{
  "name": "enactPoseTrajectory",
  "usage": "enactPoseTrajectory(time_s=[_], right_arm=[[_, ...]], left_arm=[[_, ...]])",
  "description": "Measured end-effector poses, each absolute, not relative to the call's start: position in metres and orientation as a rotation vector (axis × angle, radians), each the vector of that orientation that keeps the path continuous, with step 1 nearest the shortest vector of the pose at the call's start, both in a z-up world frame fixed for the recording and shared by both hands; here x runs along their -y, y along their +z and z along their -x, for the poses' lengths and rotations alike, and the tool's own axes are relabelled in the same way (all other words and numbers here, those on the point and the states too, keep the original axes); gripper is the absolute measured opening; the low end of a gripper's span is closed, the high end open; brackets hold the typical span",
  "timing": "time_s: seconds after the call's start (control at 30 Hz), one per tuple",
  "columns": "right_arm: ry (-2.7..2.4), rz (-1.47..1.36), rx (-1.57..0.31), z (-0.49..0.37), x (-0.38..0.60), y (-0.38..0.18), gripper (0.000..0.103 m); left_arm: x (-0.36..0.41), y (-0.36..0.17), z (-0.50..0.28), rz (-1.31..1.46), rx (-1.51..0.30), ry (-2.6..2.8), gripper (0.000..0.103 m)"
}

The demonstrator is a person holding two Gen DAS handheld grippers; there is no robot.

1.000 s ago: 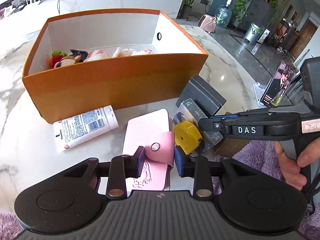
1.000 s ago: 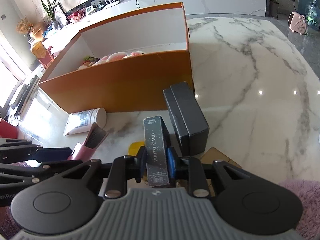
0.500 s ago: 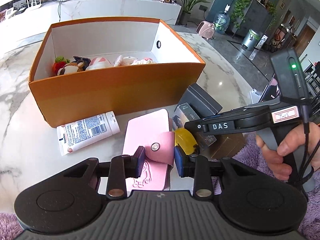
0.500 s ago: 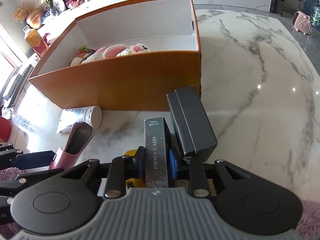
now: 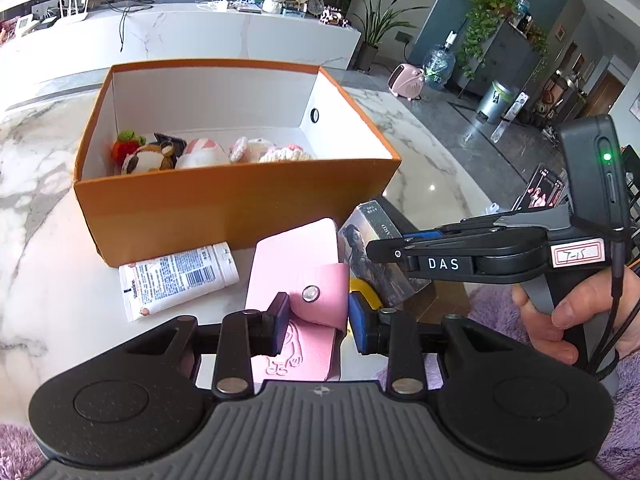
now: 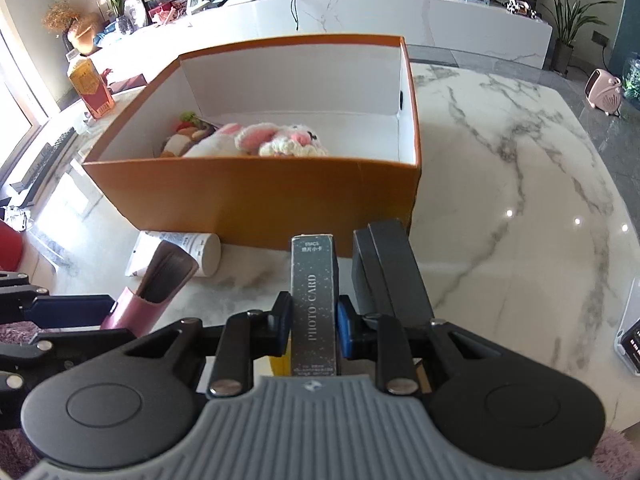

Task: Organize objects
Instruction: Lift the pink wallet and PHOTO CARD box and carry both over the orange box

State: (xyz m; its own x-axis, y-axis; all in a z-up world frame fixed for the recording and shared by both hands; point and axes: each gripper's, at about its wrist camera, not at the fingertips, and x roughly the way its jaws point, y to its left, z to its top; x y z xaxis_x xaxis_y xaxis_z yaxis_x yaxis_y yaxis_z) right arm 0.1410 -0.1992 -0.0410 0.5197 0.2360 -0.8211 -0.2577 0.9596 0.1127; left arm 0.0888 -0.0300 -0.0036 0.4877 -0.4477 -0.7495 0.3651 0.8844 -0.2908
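Sitting clamped in the right claw [image 6: 313,322]: photo-card box [image 6: 313,300].

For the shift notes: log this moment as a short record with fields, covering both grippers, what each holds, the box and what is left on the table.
left gripper: shut on pink card wallet
right gripper: shut on photo card box
orange box: open, plush toys inside at the left end
table: white marble
left on table: white tube beside the orange box, dark grey box, yellow item mostly hidden
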Motion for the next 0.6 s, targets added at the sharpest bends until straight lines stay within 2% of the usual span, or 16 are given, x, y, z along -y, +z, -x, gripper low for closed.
enactPoseTrajectory(time_s=[0.6], right_arm=[[0.392, 0.001, -0.753, -0.166, 0.195, 0.056, 0.025]], left_arm=[[0.018, 0.067, -0.132, 0.159, -0.793, -0.546, 0.037]])
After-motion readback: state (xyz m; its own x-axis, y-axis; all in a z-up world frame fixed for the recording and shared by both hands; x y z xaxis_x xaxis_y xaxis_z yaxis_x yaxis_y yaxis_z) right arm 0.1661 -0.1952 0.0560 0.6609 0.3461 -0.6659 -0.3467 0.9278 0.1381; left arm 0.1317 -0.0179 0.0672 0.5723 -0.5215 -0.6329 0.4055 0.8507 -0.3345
